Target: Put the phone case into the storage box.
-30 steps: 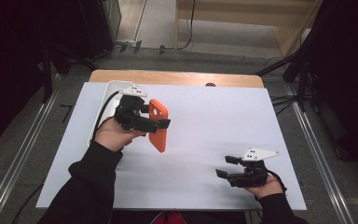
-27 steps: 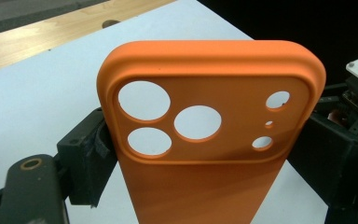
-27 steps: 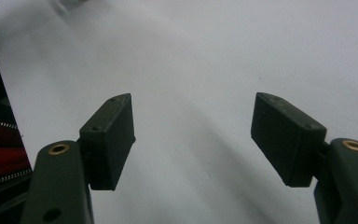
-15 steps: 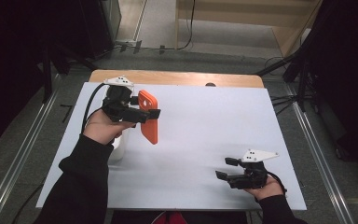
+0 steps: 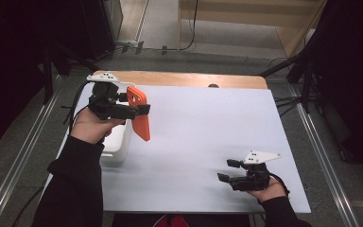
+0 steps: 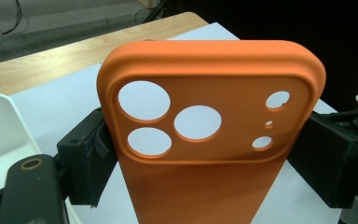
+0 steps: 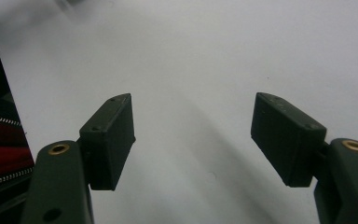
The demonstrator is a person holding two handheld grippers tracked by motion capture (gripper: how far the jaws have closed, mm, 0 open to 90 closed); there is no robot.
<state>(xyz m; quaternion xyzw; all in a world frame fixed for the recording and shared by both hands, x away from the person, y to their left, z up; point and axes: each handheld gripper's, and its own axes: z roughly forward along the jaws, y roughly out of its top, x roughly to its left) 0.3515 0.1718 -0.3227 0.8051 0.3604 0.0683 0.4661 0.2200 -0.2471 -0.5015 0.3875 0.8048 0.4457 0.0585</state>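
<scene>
The orange phone case [image 5: 139, 113] is clamped by its two long edges in the left gripper [image 5: 142, 109], held up off the white table [image 5: 208, 127] at its far-left part, just beside and above the white tray [image 5: 118, 142]; in the left gripper view the case [image 6: 209, 140] is seen from the back, camera cut-outs toward the top. The right gripper [image 5: 224, 171] is held low over the near-right part of the table, well apart from the case, jaws spread wide with nothing between them.

Lab recording bay, black curtains [image 5: 19, 56], floor rails [image 5: 23, 156], trailing cables [image 5: 189, 28]
</scene>
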